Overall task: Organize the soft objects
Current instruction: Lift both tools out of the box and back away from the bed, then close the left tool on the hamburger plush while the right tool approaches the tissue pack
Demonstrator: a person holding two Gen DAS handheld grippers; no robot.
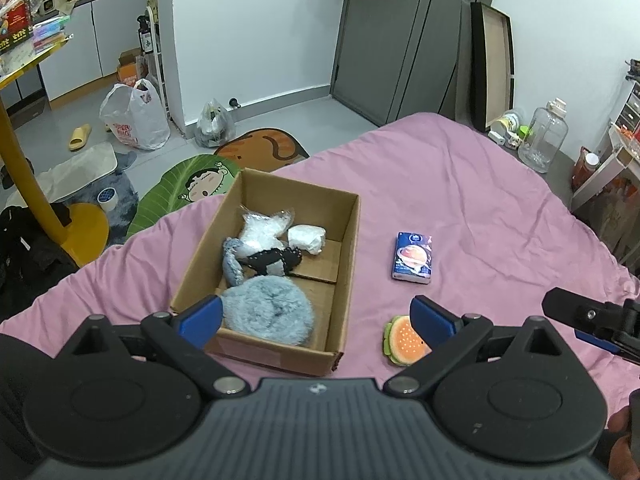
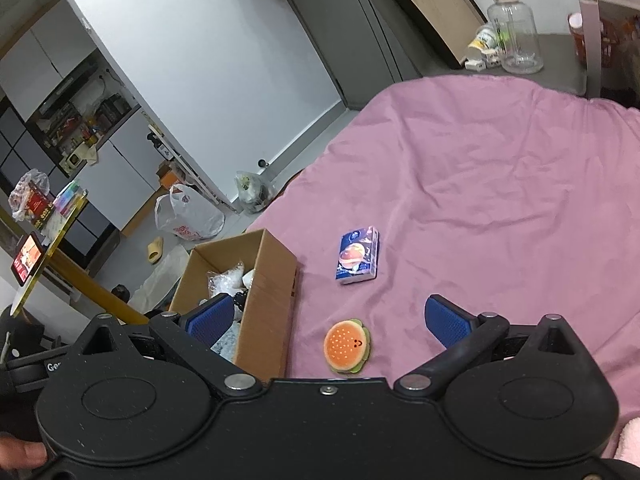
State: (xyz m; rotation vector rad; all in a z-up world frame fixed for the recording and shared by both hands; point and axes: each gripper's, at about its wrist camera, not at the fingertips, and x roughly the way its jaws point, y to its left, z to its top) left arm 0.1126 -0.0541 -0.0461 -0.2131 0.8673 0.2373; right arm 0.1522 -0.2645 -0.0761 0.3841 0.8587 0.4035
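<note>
Our right hand-held gripper hangs wide and empty, with the burger plush on the bed just ahead between its fingers. We judge it light and squashy, best pinched across its sides. The cardboard box, to the left, already holds a grey fluffy pad and wrapped bundles. Our left hand-held gripper is wide too.

"ge", cut off, on the black gripper arm; print on the white plastic bag too blurred to read
</note>
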